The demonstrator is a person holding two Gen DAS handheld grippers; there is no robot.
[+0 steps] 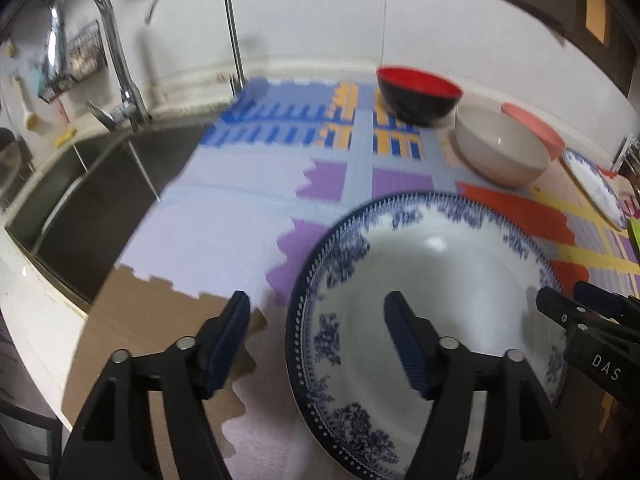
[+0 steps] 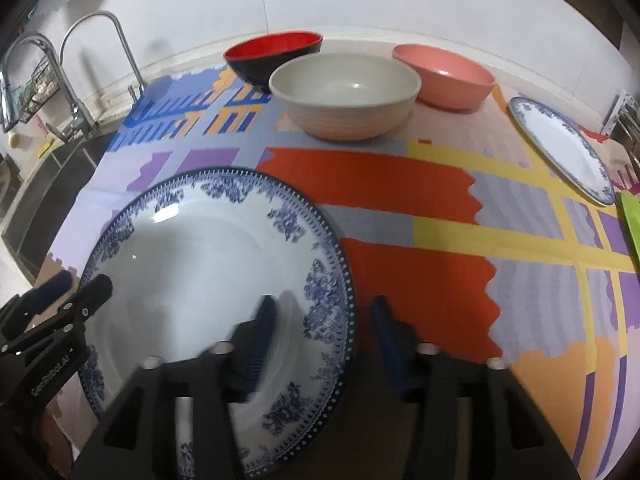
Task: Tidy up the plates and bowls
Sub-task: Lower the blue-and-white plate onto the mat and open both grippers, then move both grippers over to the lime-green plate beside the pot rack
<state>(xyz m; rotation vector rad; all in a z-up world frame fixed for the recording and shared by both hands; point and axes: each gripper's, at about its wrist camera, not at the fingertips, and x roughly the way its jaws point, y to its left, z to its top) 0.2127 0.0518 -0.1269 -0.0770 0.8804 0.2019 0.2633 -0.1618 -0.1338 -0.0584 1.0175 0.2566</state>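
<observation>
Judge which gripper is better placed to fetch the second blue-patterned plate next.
Right, probably. The second blue-patterned plate lies at the mat's far right edge, on the right gripper side. The left gripper straddles the near plate's sink-side rim, further off. Both are open.

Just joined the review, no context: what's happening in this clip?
A person with a gripper in each hand is sorting dishes on a patchwork mat beside a sink. Both grippers straddle opposite rims of the big blue-and-white plate: the left gripper and right gripper stand open, pads not pressing it. Behind sit a red-and-black bowl, a beige bowl and a pink bowl; a second patterned plate lies off to the right.
</observation>
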